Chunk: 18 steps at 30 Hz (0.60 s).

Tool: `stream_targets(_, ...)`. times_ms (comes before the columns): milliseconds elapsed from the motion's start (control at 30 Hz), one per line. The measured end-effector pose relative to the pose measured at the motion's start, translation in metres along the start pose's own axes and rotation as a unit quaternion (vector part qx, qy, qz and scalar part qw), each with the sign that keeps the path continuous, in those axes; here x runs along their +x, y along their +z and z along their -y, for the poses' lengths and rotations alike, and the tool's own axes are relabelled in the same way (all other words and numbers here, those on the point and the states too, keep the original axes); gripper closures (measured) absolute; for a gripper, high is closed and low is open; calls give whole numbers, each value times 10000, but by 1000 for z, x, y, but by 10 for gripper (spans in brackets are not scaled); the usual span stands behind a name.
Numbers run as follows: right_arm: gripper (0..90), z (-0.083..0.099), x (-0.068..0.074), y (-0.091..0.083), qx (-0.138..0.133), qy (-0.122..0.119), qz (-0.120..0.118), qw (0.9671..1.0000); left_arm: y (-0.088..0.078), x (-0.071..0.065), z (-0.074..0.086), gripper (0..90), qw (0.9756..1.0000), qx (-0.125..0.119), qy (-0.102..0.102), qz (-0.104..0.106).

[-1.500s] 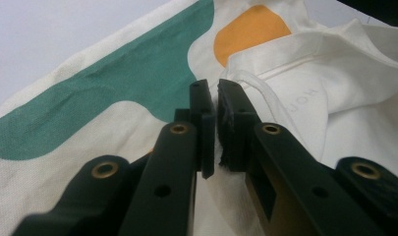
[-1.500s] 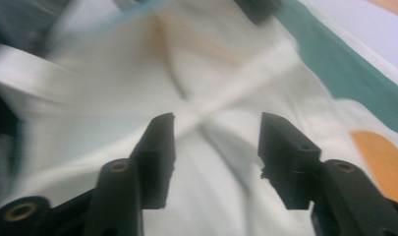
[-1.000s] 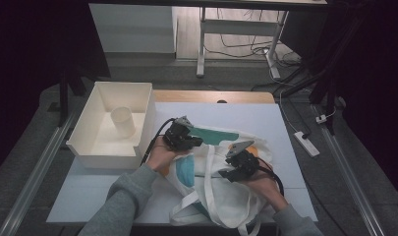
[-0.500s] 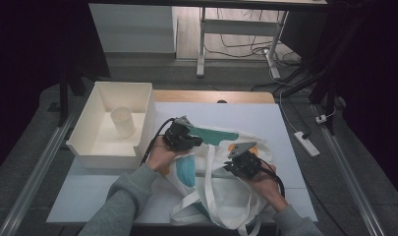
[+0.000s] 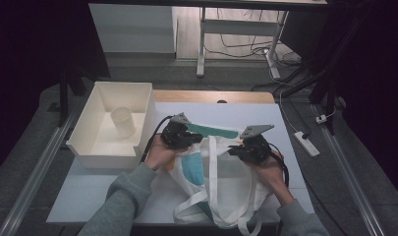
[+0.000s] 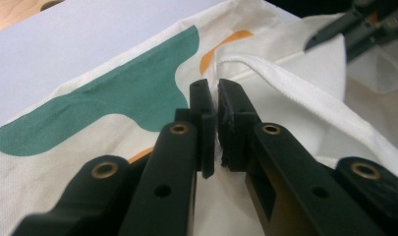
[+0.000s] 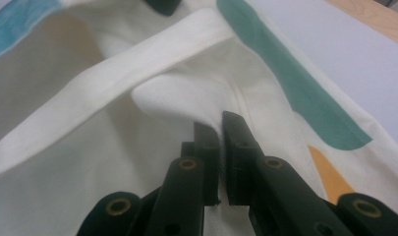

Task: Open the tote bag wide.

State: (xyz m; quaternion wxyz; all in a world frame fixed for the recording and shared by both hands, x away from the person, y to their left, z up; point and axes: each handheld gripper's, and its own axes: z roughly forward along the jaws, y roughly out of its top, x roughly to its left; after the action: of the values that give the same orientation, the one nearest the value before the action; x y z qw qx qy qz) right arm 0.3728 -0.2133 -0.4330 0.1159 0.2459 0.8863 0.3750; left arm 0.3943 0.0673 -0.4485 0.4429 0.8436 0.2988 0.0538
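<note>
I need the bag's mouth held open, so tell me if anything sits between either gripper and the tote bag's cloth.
Nothing visible does. The left gripper is shut on the tote bag rim, and the right gripper is shut on a cloth fold at the opposite edge.

1. The bag (image 5: 221, 172) was matt woven cloth, cream with teal and orange print; its strap (image 6: 304, 93) showed a coarser weave with a stitched edge.
2. The left gripper (image 6: 212, 129) and right gripper (image 7: 221, 162) looked like matt black plastic, with brass-coloured rivets.
3. The table (image 5: 88, 196) had a smooth, matt white top and a bare wood strip at its far edge.
4. The bin (image 5: 83, 142) at the left looked like smooth, matt cream plastic, as did the cup (image 5: 123, 121) inside it.
</note>
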Motion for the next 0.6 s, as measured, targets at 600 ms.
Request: stream_targets(600,857,-6,-52,44,-25,571,222,9981,16,1,3,830,9995,222,27,-220)
